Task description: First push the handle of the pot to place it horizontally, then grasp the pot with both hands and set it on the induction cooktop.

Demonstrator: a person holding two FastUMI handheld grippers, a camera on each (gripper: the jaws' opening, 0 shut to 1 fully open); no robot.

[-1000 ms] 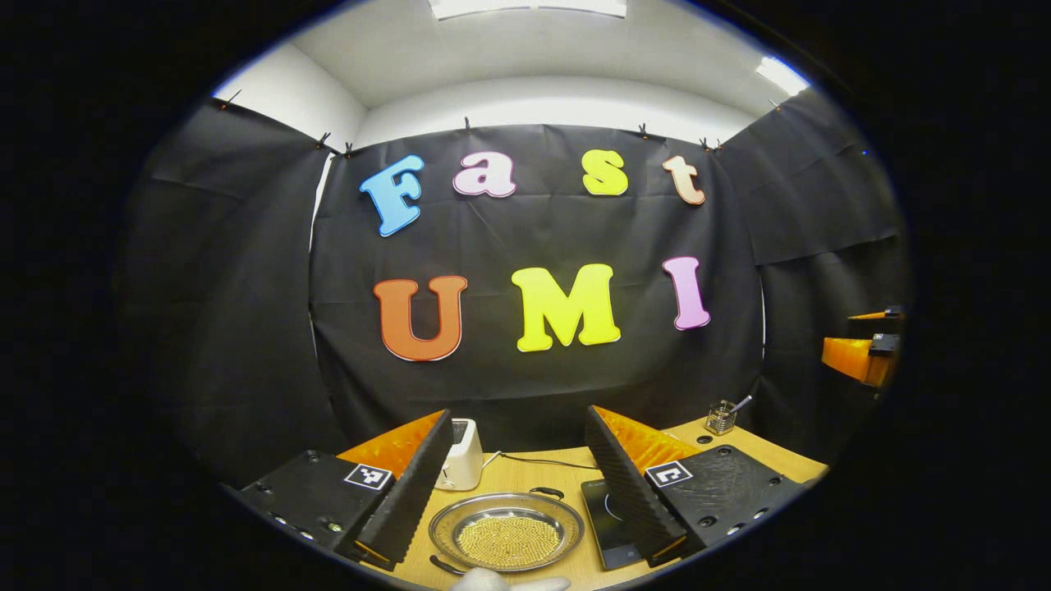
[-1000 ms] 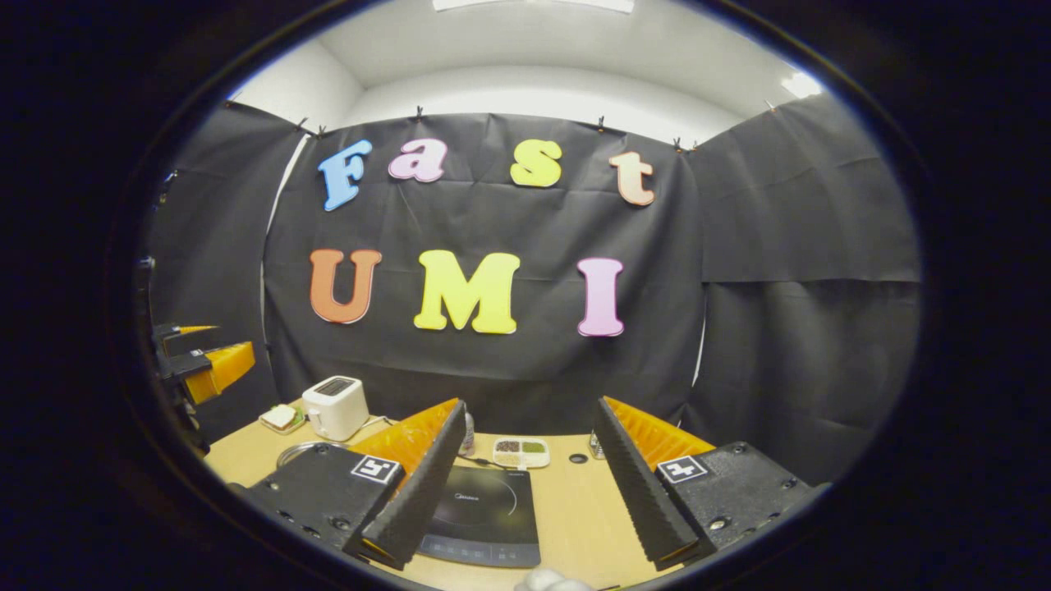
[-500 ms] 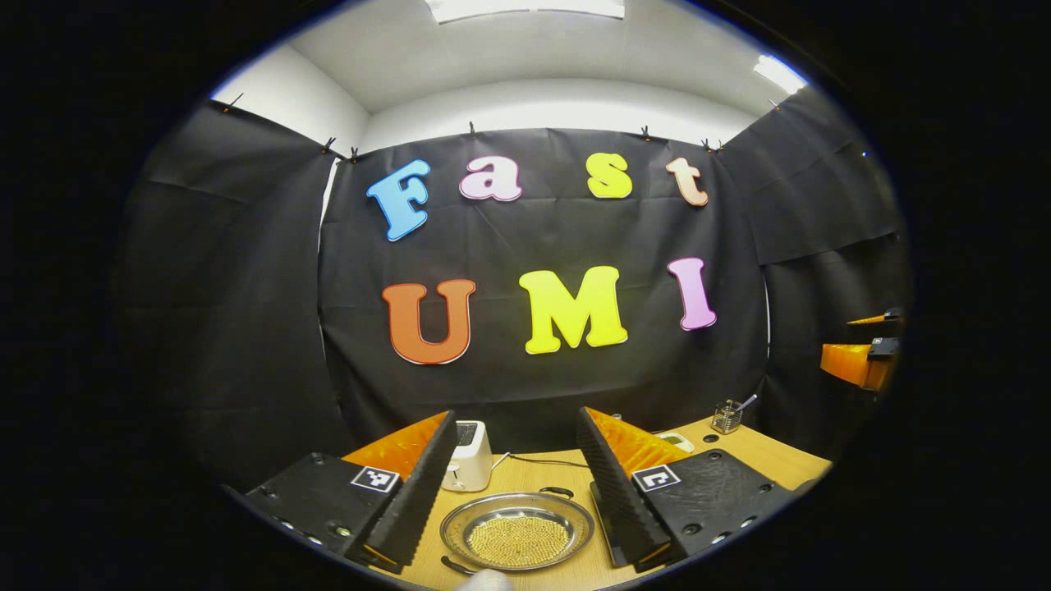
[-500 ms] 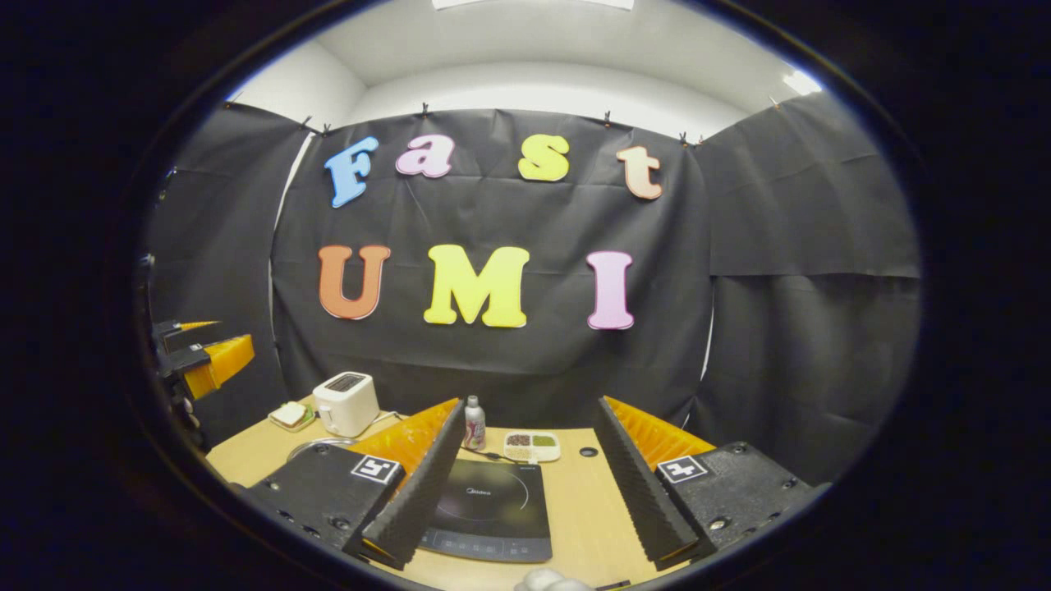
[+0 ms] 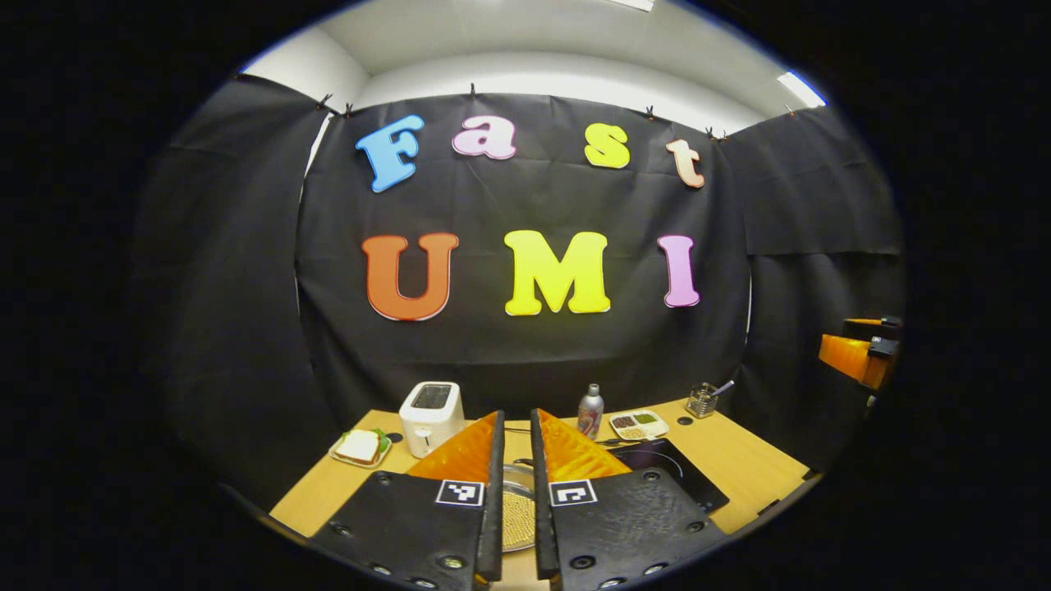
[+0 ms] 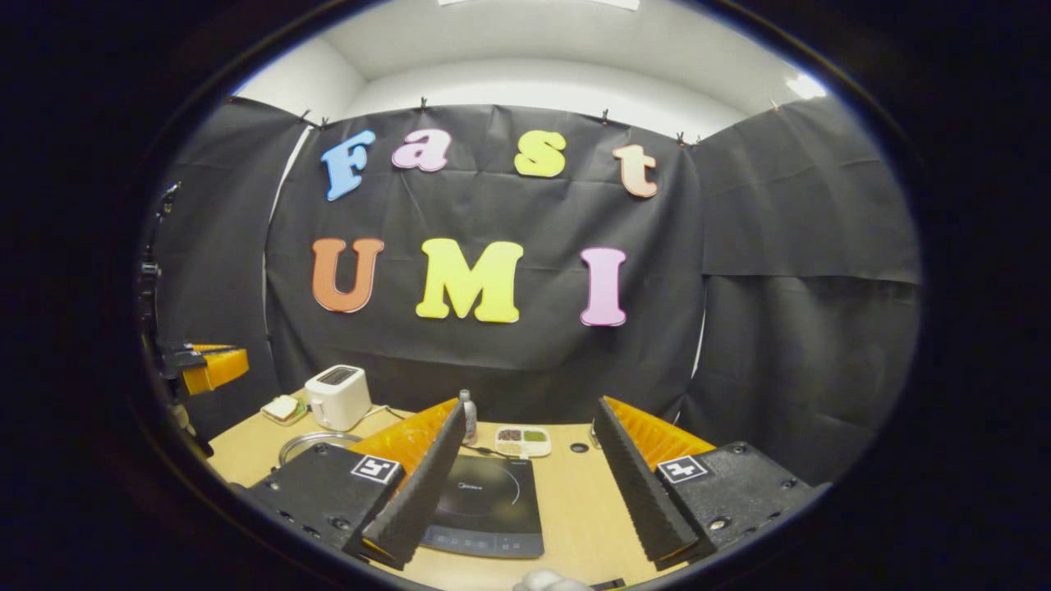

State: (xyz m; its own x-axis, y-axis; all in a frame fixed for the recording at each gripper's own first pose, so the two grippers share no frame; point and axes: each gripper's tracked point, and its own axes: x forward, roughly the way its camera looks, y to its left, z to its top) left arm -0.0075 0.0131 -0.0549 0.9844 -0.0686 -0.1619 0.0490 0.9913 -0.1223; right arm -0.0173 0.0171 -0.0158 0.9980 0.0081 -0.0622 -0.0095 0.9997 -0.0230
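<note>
The steel pot (image 5: pixel 517 513), holding small yellow grains, shows as a strip through the narrow slit between my left gripper's (image 5: pixel 516 414) fingers. That gripper is shut with nothing held and hovers above the pot. The black induction cooktop (image 5: pixel 665 472) lies just right of the pot. In the right gripper view the cooktop (image 6: pixel 484 501) lies below my right gripper (image 6: pixel 528 404), which is open and empty. The pot's rim (image 6: pixel 308 443) peeks out at the left behind one finger. The pot's handles are hidden.
On the wooden table (image 5: pixel 747 468) stand a white toaster (image 5: pixel 431 414), a sandwich plate (image 5: pixel 359 447), a bottle (image 5: pixel 589 410), a seasoning tray (image 5: pixel 638 423) and a utensil cup (image 5: pixel 702 400). A gloved hand (image 6: pixel 546 581) shows at the bottom edge.
My left gripper has shut from wide open and its view has pulled back, so more of the table shows. The right gripper has barely moved and stays open.
</note>
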